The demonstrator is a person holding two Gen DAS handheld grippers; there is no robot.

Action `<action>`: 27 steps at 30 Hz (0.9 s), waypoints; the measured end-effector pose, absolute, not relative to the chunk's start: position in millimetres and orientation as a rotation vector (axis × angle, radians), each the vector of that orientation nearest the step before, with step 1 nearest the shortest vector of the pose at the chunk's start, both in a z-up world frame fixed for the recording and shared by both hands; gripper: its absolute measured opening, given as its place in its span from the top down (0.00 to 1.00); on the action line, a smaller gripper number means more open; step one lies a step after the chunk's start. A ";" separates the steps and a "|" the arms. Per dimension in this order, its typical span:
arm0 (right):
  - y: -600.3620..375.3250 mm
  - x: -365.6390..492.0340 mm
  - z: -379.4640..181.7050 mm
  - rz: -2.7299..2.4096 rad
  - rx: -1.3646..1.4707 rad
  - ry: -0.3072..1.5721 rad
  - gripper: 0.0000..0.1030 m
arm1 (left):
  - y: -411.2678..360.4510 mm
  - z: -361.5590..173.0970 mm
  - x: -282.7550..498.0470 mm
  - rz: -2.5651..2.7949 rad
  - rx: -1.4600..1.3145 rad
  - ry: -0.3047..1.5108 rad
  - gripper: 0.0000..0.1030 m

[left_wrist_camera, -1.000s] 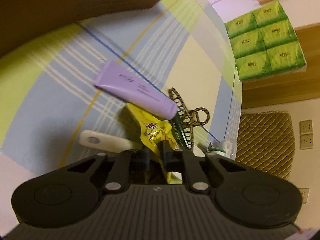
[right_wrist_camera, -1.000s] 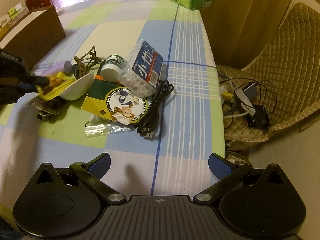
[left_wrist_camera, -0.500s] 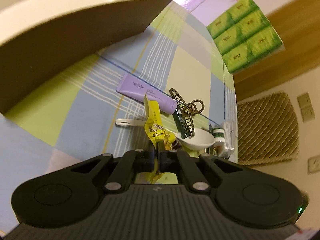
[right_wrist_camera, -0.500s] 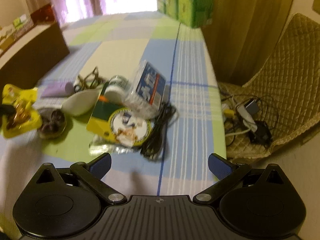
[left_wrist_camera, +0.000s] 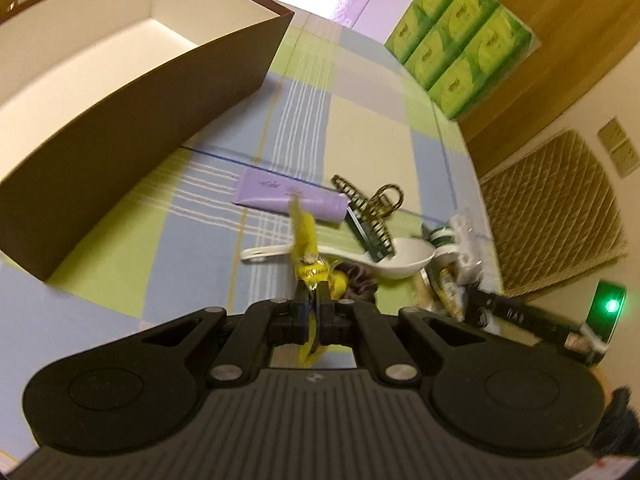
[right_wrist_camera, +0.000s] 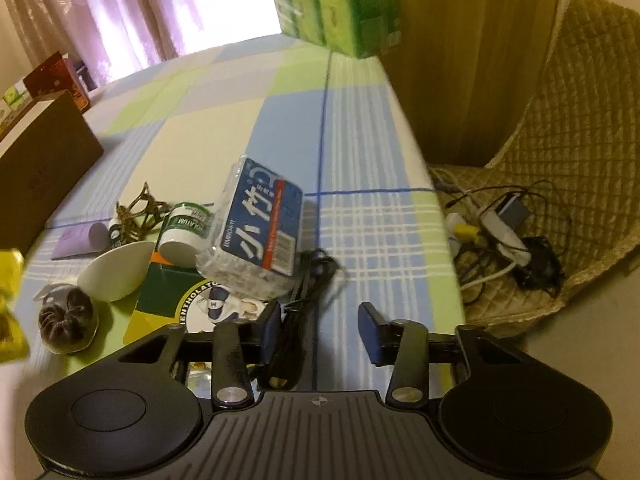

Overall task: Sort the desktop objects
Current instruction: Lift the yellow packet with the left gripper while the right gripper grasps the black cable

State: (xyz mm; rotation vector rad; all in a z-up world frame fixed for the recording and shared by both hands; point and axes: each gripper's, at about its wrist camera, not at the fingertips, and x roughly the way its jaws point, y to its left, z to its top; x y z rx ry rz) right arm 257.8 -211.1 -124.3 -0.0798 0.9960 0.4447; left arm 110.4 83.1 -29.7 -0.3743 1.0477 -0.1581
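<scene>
In the left wrist view, your left gripper point(left_wrist_camera: 315, 307) is pinching one yellow candy wrapper point(left_wrist_camera: 307, 260) between jaws pressed tight on it, and the wrapper is hanging in the air above the table point(left_wrist_camera: 372, 124). Below it one purple tube point(left_wrist_camera: 289, 195) is lying flat, with one brown hair claw point(left_wrist_camera: 370, 200) just beside its cap end. One white spoon point(left_wrist_camera: 384, 258) is resting nearby, and a dark green comb-like piece is leaning over its bowl. One brown box point(left_wrist_camera: 132, 116) with a white inside is standing open at your left, well apart from the pile. Six green tissue packs point(left_wrist_camera: 460, 40) are stacked at the far end of the table.

In the right wrist view, your right gripper point(right_wrist_camera: 320, 330) is hovering with its jaws spread and gripping nothing, and one black cable point(right_wrist_camera: 298, 316) is lying between them on the table. Just ahead, one clear pack with a blue label point(right_wrist_camera: 260, 232) is leaning on one white jar with a green label point(right_wrist_camera: 182, 234). One green and yellow carton point(right_wrist_camera: 180, 300) is lying under them. One dark scrunchie point(right_wrist_camera: 66, 320) is sitting near the spoon. The yellow wrapper is showing at the left edge, off the table. Beyond the table edge, a tangle of chargers and cords point(right_wrist_camera: 504, 240) is lying on one quilted cushion point(right_wrist_camera: 568, 160).
</scene>
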 end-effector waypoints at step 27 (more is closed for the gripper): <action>-233.8 190.6 -121.7 0.481 -0.059 1.062 0.89 | 63.4 -76.7 101.3 -0.117 -0.137 1.152 0.27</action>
